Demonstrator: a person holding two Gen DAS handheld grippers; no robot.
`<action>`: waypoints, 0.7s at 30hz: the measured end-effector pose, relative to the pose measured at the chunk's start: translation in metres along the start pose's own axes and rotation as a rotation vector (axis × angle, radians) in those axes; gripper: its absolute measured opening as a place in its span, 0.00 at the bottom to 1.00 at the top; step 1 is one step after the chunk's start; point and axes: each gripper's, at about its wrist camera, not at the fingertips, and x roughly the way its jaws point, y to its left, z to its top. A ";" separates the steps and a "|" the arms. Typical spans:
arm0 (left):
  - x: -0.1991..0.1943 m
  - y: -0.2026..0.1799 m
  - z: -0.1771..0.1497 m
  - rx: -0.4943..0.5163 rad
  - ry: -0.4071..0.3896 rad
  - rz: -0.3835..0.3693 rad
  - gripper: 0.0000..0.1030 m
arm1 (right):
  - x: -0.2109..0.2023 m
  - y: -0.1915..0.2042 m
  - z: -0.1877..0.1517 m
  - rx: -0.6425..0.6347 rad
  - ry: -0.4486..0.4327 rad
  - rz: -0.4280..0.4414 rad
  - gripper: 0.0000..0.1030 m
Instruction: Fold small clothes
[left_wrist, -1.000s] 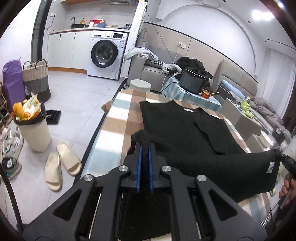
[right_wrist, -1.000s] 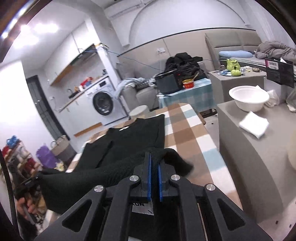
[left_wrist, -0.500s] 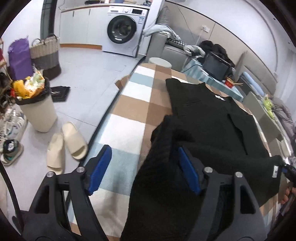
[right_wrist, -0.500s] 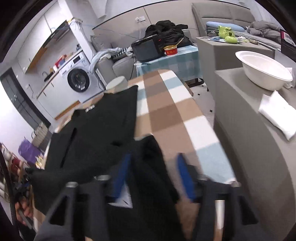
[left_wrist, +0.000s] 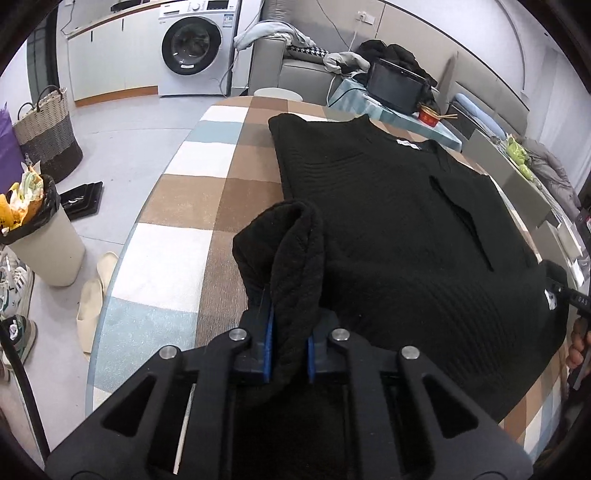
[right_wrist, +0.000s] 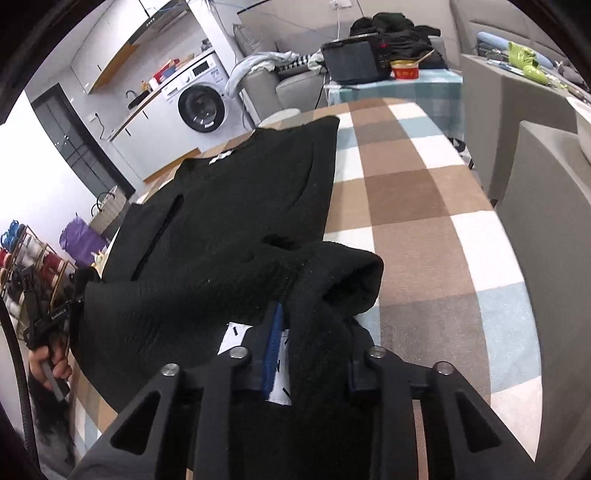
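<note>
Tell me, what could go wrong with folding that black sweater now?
The left gripper pinches only a bunched corner of the black sweater, so it might slip out. The right gripper holds a thick roll; its jaws were just closing, and the fold could land lumpy on the checked cloth.

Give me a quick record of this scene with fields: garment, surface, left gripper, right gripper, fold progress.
garment: black knit sweater, neck label at the far end
surface: checked tablecloth
left gripper: just closed on a bunched sweater corner
right gripper: closing, pads around the other corner
fold progress: near hem raised, not yet laid over
</note>
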 end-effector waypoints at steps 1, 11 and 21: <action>-0.002 0.000 -0.002 0.005 0.000 0.001 0.08 | 0.001 0.001 -0.001 -0.004 0.008 0.003 0.24; -0.029 0.002 -0.032 0.023 0.002 0.001 0.07 | -0.008 0.006 -0.023 0.003 0.032 0.004 0.24; -0.091 0.018 -0.092 0.002 0.013 0.004 0.07 | -0.046 0.014 -0.080 0.020 0.059 -0.004 0.24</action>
